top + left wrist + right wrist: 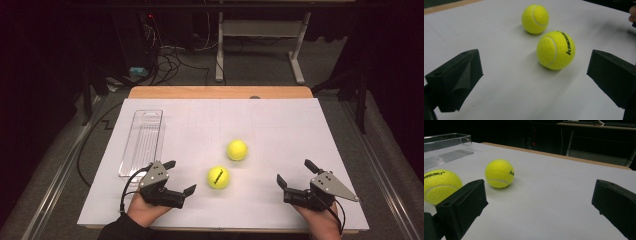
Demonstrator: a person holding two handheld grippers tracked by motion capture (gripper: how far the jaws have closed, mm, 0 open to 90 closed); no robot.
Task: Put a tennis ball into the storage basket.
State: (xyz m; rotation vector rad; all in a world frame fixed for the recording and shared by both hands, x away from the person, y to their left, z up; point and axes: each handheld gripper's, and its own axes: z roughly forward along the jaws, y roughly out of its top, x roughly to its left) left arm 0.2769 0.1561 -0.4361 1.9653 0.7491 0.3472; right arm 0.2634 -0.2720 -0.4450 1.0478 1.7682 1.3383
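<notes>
Two yellow tennis balls lie on the white sheet: the near ball (218,177) (555,50) (439,185) and the far ball (237,150) (535,19) (499,173). My left gripper (180,176) (534,82) is open at the front left, its jaws pointing toward the near ball a short way off. My right gripper (295,172) (539,205) is open at the front right, with nothing between its jaws. A clear plastic tray (142,142) (445,145) lies empty at the left of the sheet.
The white sheet (280,125) covers a wooden table (220,92). Beyond the far edge are a desk frame (260,45) and loose cables (170,60) on the floor. A black cable (92,145) runs along the table's left side.
</notes>
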